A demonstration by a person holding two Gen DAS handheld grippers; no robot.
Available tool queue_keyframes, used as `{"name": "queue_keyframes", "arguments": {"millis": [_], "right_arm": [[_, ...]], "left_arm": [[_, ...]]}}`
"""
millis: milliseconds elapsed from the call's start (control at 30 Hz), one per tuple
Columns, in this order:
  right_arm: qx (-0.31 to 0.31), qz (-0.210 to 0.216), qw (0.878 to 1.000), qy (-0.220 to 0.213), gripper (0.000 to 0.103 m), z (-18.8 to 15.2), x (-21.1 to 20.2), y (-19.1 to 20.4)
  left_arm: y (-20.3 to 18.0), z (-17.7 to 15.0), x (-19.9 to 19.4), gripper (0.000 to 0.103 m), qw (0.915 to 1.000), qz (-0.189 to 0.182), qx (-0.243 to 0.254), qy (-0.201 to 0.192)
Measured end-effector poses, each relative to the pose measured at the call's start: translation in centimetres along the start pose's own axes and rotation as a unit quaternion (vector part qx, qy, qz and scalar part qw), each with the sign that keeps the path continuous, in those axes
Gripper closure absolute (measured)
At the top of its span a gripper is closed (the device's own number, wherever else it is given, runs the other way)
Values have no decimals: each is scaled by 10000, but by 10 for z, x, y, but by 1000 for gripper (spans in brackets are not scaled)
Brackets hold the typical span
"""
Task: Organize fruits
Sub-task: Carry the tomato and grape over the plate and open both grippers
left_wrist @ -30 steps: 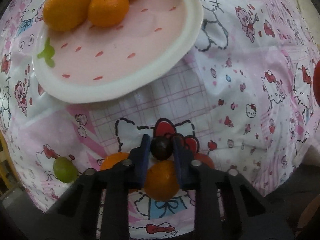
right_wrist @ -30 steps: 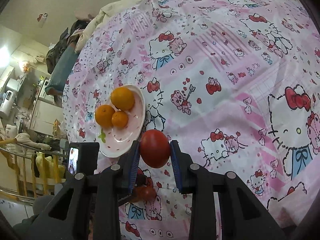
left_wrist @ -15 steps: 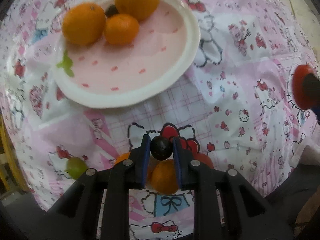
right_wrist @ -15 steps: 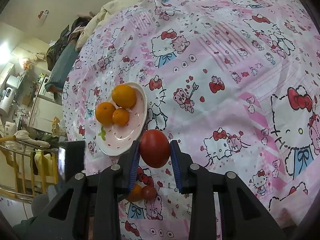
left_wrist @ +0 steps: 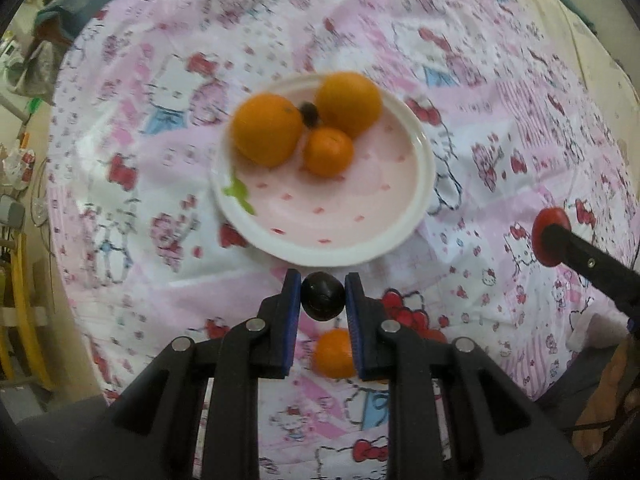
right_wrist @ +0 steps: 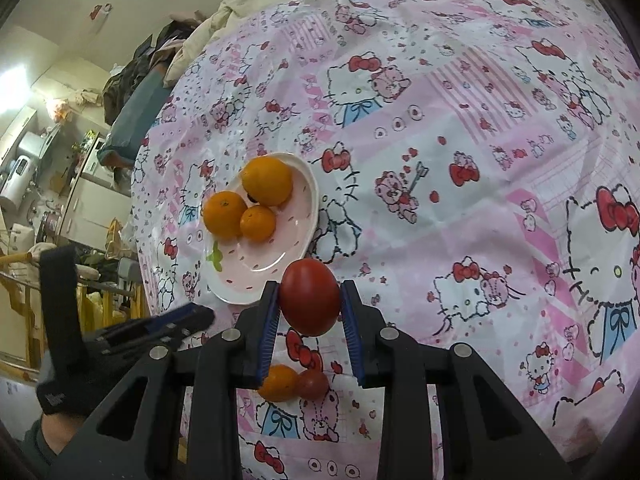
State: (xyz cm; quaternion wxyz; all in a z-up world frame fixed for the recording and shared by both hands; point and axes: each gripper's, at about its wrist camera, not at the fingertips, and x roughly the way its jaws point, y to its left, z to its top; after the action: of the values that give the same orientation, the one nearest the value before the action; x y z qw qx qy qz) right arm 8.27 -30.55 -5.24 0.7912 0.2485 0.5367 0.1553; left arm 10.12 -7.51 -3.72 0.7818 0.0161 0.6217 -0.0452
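Observation:
My left gripper (left_wrist: 322,297) is shut on a dark grape (left_wrist: 322,296) and holds it just short of the near rim of a pink plate (left_wrist: 360,216). The plate carries three oranges (left_wrist: 267,135) and another dark grape (left_wrist: 309,114). My right gripper (right_wrist: 309,304) is shut on a red tomato (right_wrist: 309,300) above the cloth, near the plate (right_wrist: 280,256); it also shows in the left wrist view (left_wrist: 549,236). The left gripper shows in the right wrist view (right_wrist: 180,320), low at the left.
A pink Hello Kitty cloth (right_wrist: 460,160) covers the table. A loose orange (left_wrist: 334,354) lies under my left gripper; beside it in the right wrist view (right_wrist: 278,383) lies a small tomato (right_wrist: 314,384). Room clutter and a yellow rack (right_wrist: 24,300) stand beyond the left edge.
My left gripper has risen and pulled back with the grape, so the plate looks smaller and farther; the green grape has left its view. The right gripper stays put with the tomato.

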Motion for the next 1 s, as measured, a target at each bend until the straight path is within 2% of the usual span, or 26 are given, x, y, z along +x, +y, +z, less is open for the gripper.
{"name": "queue_keyframes", "arguments": {"millis": [467, 800, 1000], "right_arm": [[-228, 210, 9995, -80, 71, 6, 9, 22], [-621, 245, 9973, -315, 71, 35, 9, 37], [-608, 228, 9977, -213, 71, 53, 24, 35]], "left_arm": [[43, 14, -18, 85, 9986, -5, -222, -484], [63, 31, -5, 85, 9972, -42, -440, -601], [65, 45, 8, 84, 9960, -139, -586, -662]]}}
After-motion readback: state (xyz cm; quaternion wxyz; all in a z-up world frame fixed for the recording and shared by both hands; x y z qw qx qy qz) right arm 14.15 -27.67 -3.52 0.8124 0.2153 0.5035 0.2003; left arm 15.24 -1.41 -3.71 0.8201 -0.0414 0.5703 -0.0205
